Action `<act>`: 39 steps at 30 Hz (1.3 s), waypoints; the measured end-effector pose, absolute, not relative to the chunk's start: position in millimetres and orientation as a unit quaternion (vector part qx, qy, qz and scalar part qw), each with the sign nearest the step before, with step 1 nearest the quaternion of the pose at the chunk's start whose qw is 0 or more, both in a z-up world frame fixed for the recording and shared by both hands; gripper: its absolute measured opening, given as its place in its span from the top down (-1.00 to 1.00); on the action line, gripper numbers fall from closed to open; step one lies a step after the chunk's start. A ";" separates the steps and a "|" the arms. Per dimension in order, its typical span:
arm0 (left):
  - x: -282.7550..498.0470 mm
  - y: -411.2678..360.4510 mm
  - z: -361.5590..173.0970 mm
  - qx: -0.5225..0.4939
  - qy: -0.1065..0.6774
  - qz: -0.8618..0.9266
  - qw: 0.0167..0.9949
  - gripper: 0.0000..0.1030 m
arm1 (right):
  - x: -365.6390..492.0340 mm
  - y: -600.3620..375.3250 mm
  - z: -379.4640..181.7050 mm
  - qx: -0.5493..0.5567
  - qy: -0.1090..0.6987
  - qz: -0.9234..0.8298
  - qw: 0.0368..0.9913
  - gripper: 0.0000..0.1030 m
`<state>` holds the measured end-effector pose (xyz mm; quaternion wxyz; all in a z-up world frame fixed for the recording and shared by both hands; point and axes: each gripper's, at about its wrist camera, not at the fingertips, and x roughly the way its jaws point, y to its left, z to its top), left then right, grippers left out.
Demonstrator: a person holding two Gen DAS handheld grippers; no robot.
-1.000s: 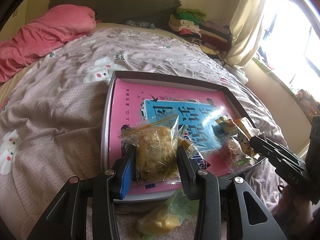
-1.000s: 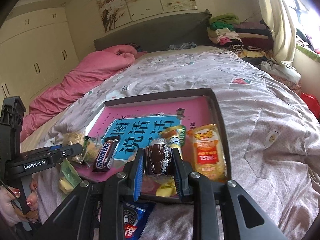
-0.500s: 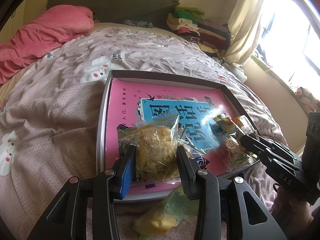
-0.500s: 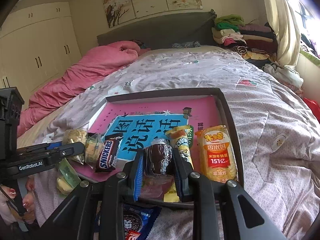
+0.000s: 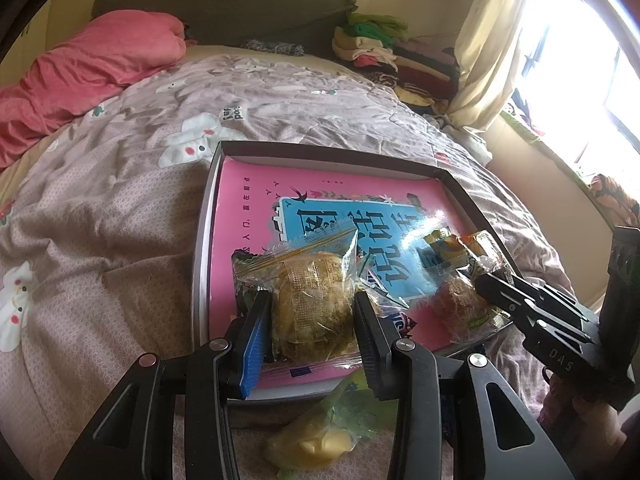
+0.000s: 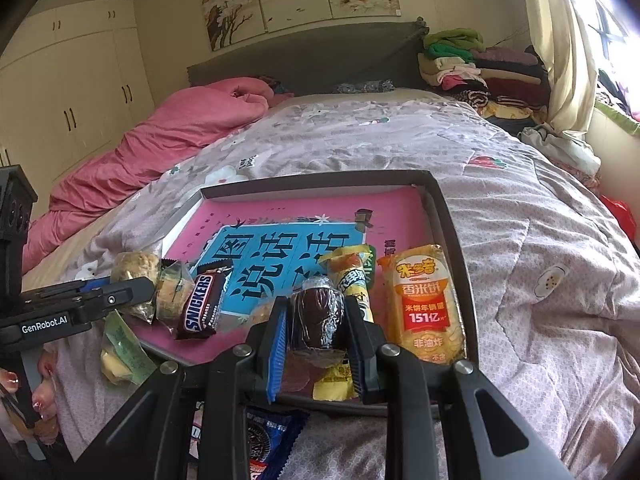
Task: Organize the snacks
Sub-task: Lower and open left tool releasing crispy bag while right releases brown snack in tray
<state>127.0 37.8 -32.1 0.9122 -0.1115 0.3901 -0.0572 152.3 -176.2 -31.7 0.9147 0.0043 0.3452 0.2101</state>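
Gripping over tray point(image 5: 206, 216): your left claw point(image 5: 310, 312) clamps wrapped pastry point(image 5: 312, 300); your right claw point(image 6: 318, 324) clamps dark foil-wrapped snack point(image 6: 318, 314).

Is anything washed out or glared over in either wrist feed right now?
Left wrist view: the window is blown out white, and a bright sheen hides part of the blue print on the tray. Right wrist view: only the window corner clips; wrappers such as the Snickers bar read sharply. Both views bow straight tray edges, fisheye style.
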 end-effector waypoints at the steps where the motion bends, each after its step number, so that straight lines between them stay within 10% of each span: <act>1: 127.0 37.8 -32.1 -0.111 0.390 -0.057 0.912 0.19 | 151.8 -175.2 -32.1 0.003 0.345 0.212 0.914 0.47; 39: 127.3 45.9 -34.0 -0.106 0.393 -0.051 0.912 0.16 | 145.8 -175.7 -35.4 0.000 0.347 0.219 0.912 0.47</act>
